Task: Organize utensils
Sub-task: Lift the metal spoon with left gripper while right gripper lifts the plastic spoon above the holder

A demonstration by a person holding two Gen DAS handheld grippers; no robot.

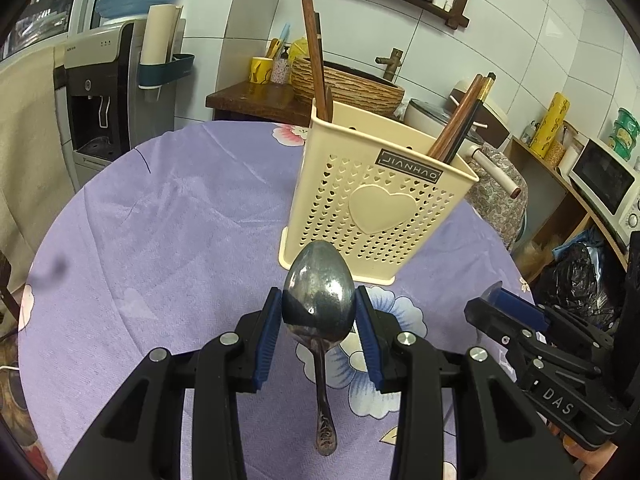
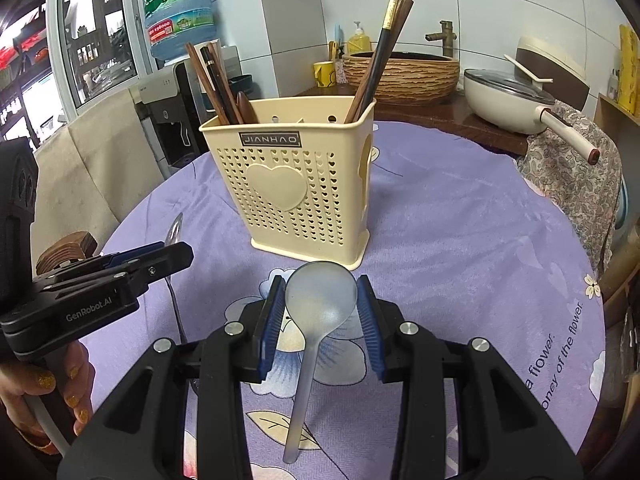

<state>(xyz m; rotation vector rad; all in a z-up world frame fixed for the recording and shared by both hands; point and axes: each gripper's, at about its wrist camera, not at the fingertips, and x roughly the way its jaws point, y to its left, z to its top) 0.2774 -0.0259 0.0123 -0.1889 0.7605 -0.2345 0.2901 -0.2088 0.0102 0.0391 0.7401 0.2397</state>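
Metal spoon (image 1: 319, 304) sits bowl-up, gripped in the left claw (image 1: 319, 322); the right claw (image 2: 321, 312) grips a translucent spoon (image 2: 320, 300).

We held a translucent plastic spoon (image 2: 320, 300) by its bowl between the blue pads of our right claw (image 2: 321, 307), handle hanging down toward us. Beyond it the cream JIANHAO utensil holder (image 2: 292, 184) stood on the counter's purple floral cloth (image 2: 460, 240), chopsticks (image 2: 380, 56) leaning in both ends. At left, our left claw (image 2: 160, 262) gripped a metal spoon (image 2: 175, 232).
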